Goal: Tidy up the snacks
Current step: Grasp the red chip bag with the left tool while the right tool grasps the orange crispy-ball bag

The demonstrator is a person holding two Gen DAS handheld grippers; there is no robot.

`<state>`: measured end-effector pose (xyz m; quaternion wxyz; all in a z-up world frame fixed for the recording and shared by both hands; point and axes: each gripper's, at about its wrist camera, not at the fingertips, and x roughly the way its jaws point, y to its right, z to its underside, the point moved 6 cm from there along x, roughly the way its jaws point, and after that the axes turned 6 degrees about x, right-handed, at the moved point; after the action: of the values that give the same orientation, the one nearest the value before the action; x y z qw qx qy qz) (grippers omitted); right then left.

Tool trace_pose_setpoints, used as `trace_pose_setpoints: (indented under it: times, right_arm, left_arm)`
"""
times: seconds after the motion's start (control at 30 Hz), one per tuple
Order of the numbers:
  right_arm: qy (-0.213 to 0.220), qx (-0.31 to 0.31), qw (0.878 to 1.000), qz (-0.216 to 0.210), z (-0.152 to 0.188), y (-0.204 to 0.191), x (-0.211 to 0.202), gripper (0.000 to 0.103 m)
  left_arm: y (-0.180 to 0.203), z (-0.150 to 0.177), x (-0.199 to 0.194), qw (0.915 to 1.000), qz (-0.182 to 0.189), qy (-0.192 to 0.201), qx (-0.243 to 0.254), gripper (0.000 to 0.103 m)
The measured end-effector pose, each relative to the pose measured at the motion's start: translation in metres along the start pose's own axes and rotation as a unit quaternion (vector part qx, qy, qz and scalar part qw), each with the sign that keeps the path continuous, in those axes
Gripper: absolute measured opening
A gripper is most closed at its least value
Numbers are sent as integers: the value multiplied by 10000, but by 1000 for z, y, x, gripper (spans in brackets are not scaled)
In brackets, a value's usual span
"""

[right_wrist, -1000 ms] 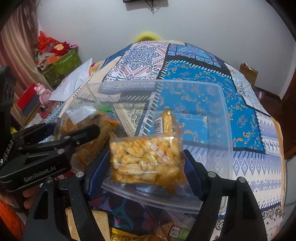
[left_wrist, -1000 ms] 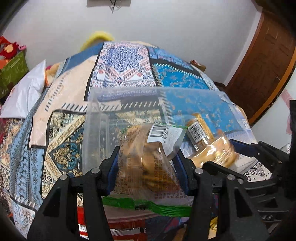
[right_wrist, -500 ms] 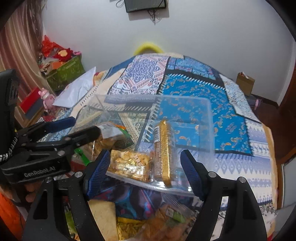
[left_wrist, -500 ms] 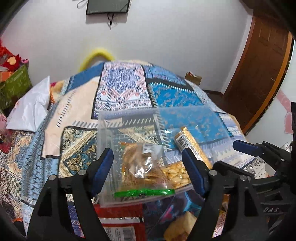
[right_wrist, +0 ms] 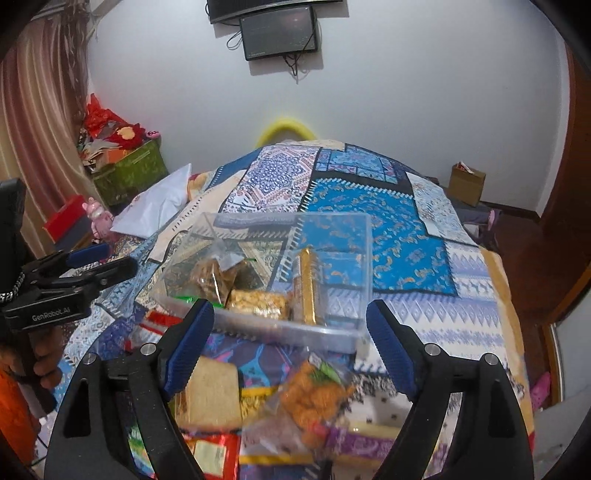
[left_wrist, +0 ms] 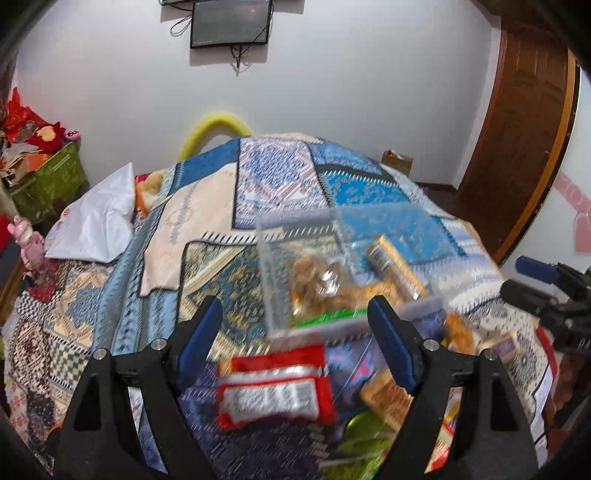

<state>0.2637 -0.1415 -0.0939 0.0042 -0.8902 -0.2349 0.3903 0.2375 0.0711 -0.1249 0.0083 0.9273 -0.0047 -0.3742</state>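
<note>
Snacks were what both your grippers hung over, and neither held any. Your left gripper (left_wrist: 295, 332) had its jaws opening, nothing pressed between the blue pads (left_wrist: 199, 332), only a red packet (left_wrist: 275, 391) lying on the bedspread (left_wrist: 207, 269) below the gap. Your right gripper (right_wrist: 290, 332) was opening too, its pads (right_wrist: 388, 339) apart and clear of everything, with a tan packet (right_wrist: 210, 395) and a clear bag of orange bites (right_wrist: 314, 398) loose on the cloth beneath it. Your hand (right_wrist: 44, 365) showed at the left edge of the right view, wrapped round the left gripper's handle.

Just beyond both sets of fingertips sat the clear bin (right_wrist: 332, 236), resting on the bedspread. Inside it, from left to right, lay a bag of brown snacks (right_wrist: 214, 275), a peanut bar (right_wrist: 256, 302) and a gold pack (right_wrist: 308, 288) standing on its long edge. A green strip (left_wrist: 325, 317) showed against the bin's near wall in the left view, which was blurred.

Farther off lay a white pillow (right_wrist: 159, 206), and a screen (right_wrist: 279, 33) hung on the wall.
</note>
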Motion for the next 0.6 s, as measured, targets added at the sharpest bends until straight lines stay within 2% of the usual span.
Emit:
trace_pose_setpoints:
  times: [0.3, 0.6]
  right_arm:
    - [-377, 339, 9987, 20, 41, 14, 7, 83]
    - [-719, 602, 9956, -37, 73, 17, 26, 83]
  left_arm:
    - [-14, 49, 15, 9987, -9, -489, -162, 81]
    - [11, 75, 57, 9948, 294, -966, -164, 81]
